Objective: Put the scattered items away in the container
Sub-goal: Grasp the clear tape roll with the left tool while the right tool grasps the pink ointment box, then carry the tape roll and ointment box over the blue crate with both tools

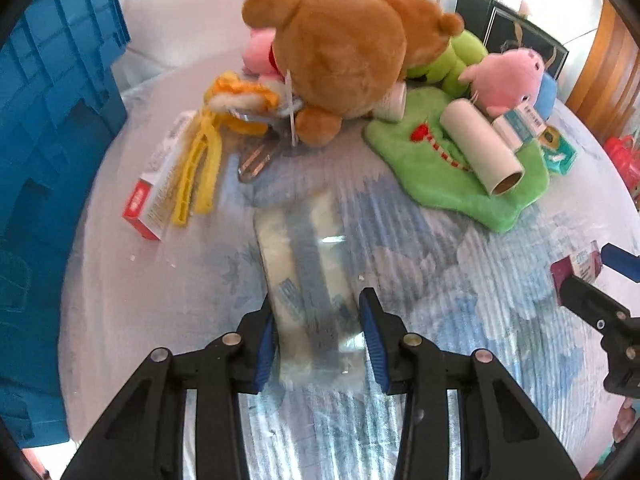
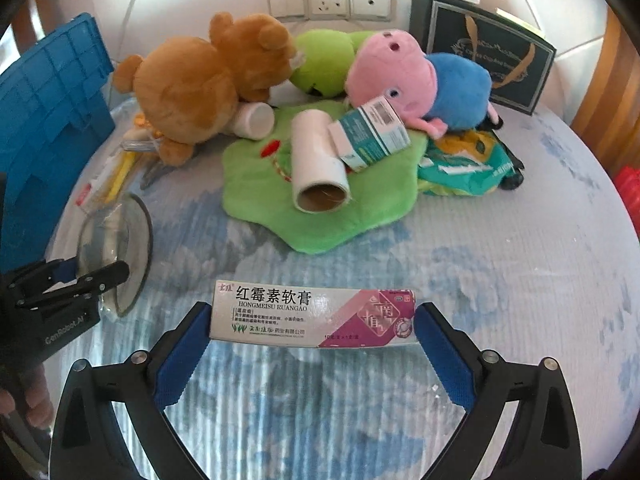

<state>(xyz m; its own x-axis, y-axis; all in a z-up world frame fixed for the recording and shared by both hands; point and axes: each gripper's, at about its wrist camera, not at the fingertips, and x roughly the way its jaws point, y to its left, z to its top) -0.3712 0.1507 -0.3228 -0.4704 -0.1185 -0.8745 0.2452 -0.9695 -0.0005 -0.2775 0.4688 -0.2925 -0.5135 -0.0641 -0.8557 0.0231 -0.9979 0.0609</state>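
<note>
My left gripper (image 1: 318,316) is shut on a clear glass cup (image 1: 308,272), which points away along the fingers; it also shows in the right wrist view (image 2: 116,248). My right gripper (image 2: 314,320) is shut on a white and magenta ointment box (image 2: 312,314), held by its two ends above the bed. The blue crate (image 1: 52,152) stands at the left; it also shows in the right wrist view (image 2: 44,120). Scattered on the bed are a brown teddy bear (image 1: 340,56), a pink pig plush (image 1: 508,80), a green cloth (image 1: 452,160) and a paper roll (image 1: 480,148).
A red and white box (image 1: 160,184) and a yellow clip (image 1: 200,168) lie near the crate. A teal carton (image 2: 372,132), a green tissue pack (image 2: 464,168) and a green plush (image 2: 324,64) lie behind the cloth. A dark gift bag (image 2: 480,56) leans at the headboard.
</note>
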